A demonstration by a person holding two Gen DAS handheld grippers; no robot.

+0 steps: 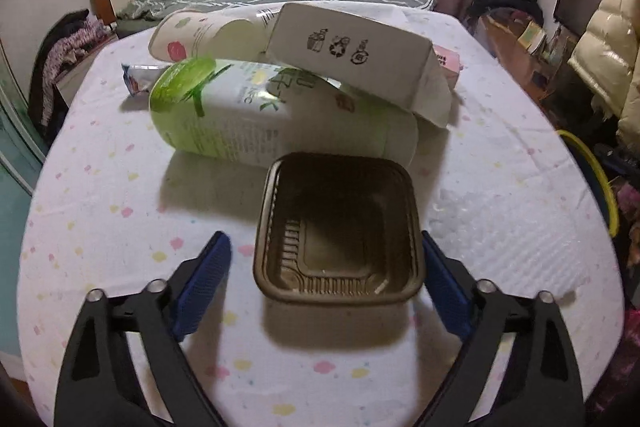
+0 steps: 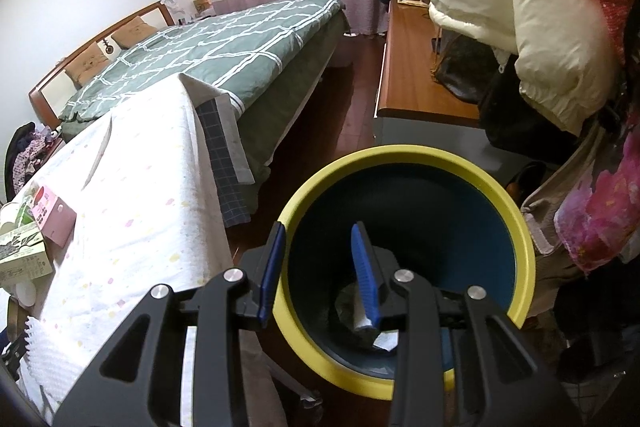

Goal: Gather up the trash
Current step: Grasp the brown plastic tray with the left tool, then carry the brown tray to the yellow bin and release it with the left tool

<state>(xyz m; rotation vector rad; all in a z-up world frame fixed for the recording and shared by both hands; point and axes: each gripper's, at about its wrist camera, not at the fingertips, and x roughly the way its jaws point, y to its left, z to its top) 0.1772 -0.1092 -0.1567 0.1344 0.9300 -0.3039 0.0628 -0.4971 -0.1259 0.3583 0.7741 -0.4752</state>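
Note:
A brown plastic tray lies open side up on the white dotted tablecloth. My left gripper straddles it: the right pad touches the tray's edge and the left pad stands clear of it. Behind the tray lie a green-and-white bottle, a white carton, a second pale bottle, a pink box and a wrapper. My right gripper hangs over the yellow-rimmed bin, jaws partly apart and empty. Crumpled white trash lies at the bin's bottom.
The bin's yellow rim shows past the table's right edge. A bed stands behind the table, a wooden bench and hanging coats at the right. A pink box, a green carton and white foam netting lie on the cloth.

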